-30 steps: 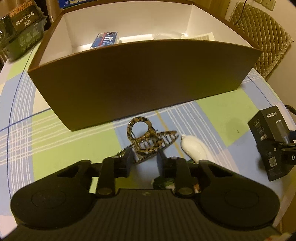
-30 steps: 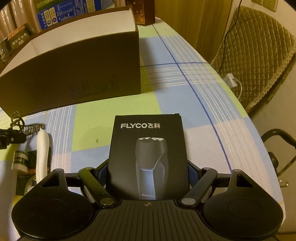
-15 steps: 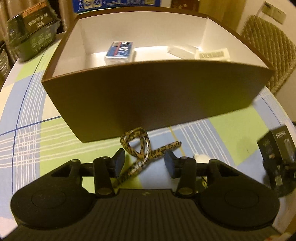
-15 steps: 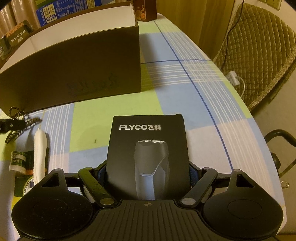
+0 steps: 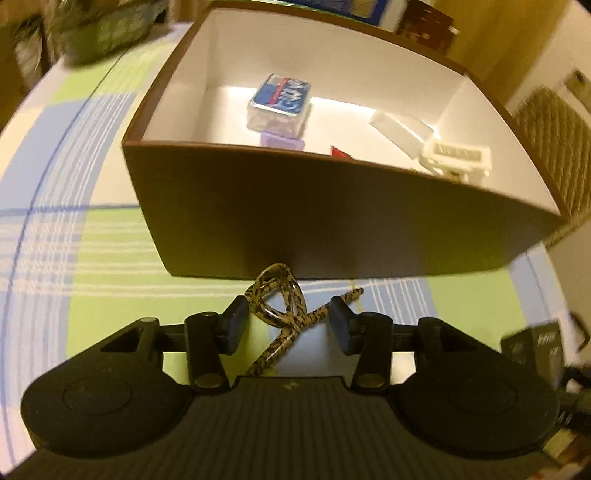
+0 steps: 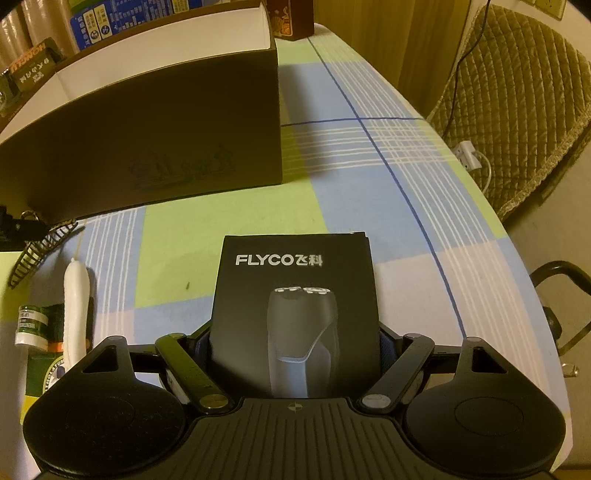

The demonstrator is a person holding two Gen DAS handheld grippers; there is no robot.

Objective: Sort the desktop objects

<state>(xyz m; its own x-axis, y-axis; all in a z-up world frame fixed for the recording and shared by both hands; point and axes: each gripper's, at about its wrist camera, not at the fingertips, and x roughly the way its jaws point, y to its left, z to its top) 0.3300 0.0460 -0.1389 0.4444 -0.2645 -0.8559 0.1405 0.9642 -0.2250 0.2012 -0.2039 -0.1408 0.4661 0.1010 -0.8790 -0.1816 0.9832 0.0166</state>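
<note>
The leopard-print hair claw clip [image 5: 284, 325] hangs between the pads of the left gripper [image 5: 288, 325], just in front of the brown box's [image 5: 332, 221] near wall and above the checked tablecloth [image 5: 92, 258]. The jaws are partly apart, and whether either pad presses on the clip cannot be told: its loop lies by the left pad [image 5: 236, 325] and one prong reaches toward the right pad.

The right gripper [image 6: 295, 350] grips a black carton [image 6: 295, 295] printed "FLYCO" with two Chinese characters and a picture of an electric shaver; the carton fills the wide-set jaws, in front of the brown box and to the right of its near corner.

Only the left wrist view looks into the box: a blue-topped pack [image 5: 280, 99] with blurred white writing, a lilac item [image 5: 282, 140] near it, a red corner [image 5: 340, 151], a white flat piece [image 5: 400, 129] and a white slatted part [image 5: 458, 157] toward the right wall.

Only the right wrist view shows what lies left of the carton, in front of the box: a white tube-like object [image 6: 75, 310], a small white-labelled jar [image 6: 31, 325] whose print is too small to read, and a green packet [image 6: 44, 373]. Behind the box it shows a dark package [image 6: 31, 68] lettered "HONGLI"-like and a blue printed carton [image 6: 122, 20]. A quilted chair [image 6: 517, 103] stands right of the table.
</note>
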